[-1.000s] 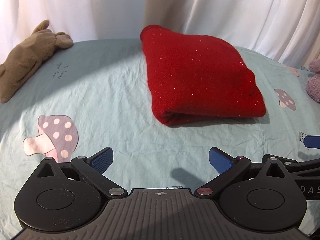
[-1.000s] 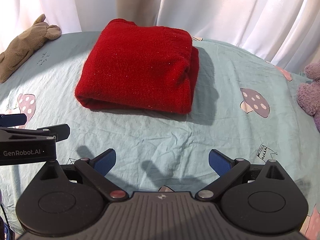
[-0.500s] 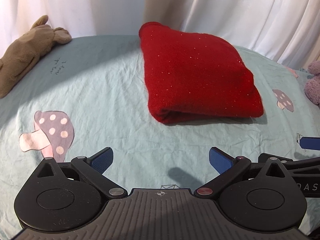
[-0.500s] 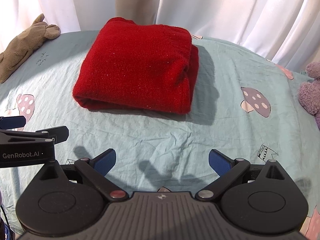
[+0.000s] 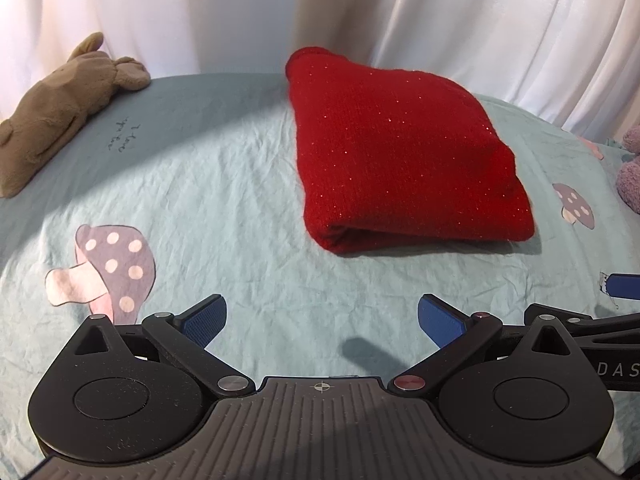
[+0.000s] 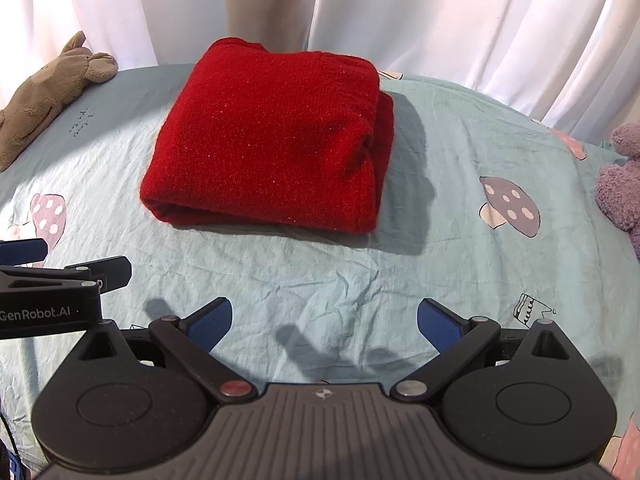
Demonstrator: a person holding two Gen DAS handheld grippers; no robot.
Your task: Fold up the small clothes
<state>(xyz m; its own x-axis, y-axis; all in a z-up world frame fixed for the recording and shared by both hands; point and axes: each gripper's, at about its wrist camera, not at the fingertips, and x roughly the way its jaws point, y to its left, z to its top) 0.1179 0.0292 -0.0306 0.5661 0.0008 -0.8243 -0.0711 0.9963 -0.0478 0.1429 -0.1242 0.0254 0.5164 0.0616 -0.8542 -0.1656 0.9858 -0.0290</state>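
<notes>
A: Start with the left wrist view. Where is the garment?

B: The red sweater (image 5: 404, 152) lies folded into a thick square on the pale blue sheet (image 5: 224, 184), its rolled fold facing the camera. Take it as the landmark. The left gripper (image 5: 322, 320) hangs on the near side of it, well apart from it, jaws spread wide with nothing between the blue pads (image 5: 202, 318).

A: What else is around the sweater?

B: To its left and farther back, a brown plush toy (image 5: 60, 108) lies at the sheet's edge. Nearer than the sweater and to its left, a mushroom print (image 5: 108, 268) shows on the cloth. To its right, at the frame edge, sits a purple plush toy (image 5: 630, 168). White curtains (image 5: 500, 20) hang behind it. Low on the right, one blue fingertip of the right gripper (image 5: 622, 286) pokes in.

A: And the right wrist view?

B: The same red sweater (image 6: 268, 140) sits ahead of the camera, slightly left of centre, its layered open edges on its right side. The right gripper (image 6: 324, 322) is on the near side of it, not touching it, jaws wide apart and holding nothing. The left gripper (image 6: 24, 252) enters from the left, nearer than the sweater, one blue finger and one black arm visible. The brown plush toy (image 6: 48, 92) lies to the sweater's left, the purple plush toy (image 6: 622, 184) to its right, and another mushroom print (image 6: 510, 206) lies between sweater and purple toy.
</notes>
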